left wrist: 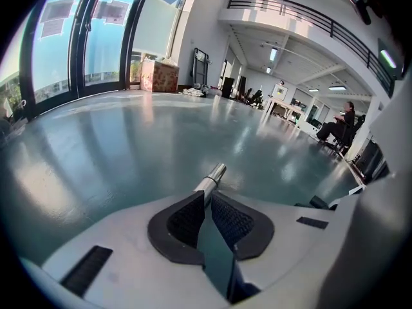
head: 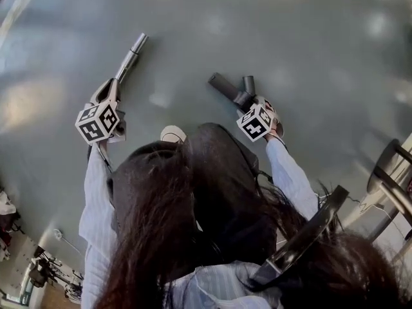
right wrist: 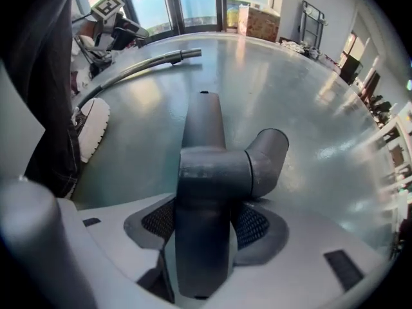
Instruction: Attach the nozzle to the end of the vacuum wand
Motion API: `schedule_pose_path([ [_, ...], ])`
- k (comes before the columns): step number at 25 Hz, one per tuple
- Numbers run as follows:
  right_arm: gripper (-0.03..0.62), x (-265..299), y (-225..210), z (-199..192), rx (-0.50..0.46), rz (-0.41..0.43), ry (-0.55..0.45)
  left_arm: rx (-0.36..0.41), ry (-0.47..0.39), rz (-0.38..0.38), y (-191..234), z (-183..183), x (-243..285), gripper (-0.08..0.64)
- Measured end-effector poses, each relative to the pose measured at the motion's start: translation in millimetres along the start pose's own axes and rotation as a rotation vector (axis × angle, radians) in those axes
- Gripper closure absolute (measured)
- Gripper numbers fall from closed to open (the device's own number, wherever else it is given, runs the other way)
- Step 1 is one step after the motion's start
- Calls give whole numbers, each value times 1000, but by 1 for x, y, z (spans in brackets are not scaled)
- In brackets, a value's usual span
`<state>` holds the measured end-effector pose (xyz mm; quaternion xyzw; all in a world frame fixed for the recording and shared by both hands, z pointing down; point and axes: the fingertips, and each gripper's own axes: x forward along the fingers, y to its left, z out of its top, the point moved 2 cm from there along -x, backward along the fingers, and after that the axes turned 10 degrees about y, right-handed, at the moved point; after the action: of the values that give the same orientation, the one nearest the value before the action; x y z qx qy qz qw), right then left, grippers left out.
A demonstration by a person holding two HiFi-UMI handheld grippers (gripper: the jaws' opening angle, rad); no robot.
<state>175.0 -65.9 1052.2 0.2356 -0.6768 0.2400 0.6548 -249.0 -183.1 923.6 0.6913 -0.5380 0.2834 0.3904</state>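
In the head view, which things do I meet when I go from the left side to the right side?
left gripper, shut on the vacuum wand → white shoe → nozzle, held in the right gripper → metal frame at the right edge

Lt-blue striped sleeves point(head: 96, 198), b/w marker cubes point(head: 98, 122)

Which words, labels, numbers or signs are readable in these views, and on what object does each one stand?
None can be read with certainty.
Marker cubes: only black-and-white square patterns, no letters.
Papers on the window: too blurred.
Box by the window: print too small.
Wand and nozzle: no print visible.
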Motion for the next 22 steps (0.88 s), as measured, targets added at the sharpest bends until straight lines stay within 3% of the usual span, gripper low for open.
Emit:
schedule_pose_path([
  [4,365,-6,-28,7,-60,73,-61,59,21,27,6,-8,16,534],
  [6,365,-12,-47,24,-80,120,-95,125,69,17,9,-14,28,418],
  [7,365,-16,-56,35,-91,133,-108,156,95,13,12,-18,33,401],
  [12,366,-45,-99,107,-253,111,-145,260,201,44,29,-26,41,374],
  [19,367,-68,-73,218,-544,185,-126,246,341,26,56,-65,41,374],
  [22,367,-75,-66,247,-675,208,-123,296,352,42,53,-67,44,374],
])
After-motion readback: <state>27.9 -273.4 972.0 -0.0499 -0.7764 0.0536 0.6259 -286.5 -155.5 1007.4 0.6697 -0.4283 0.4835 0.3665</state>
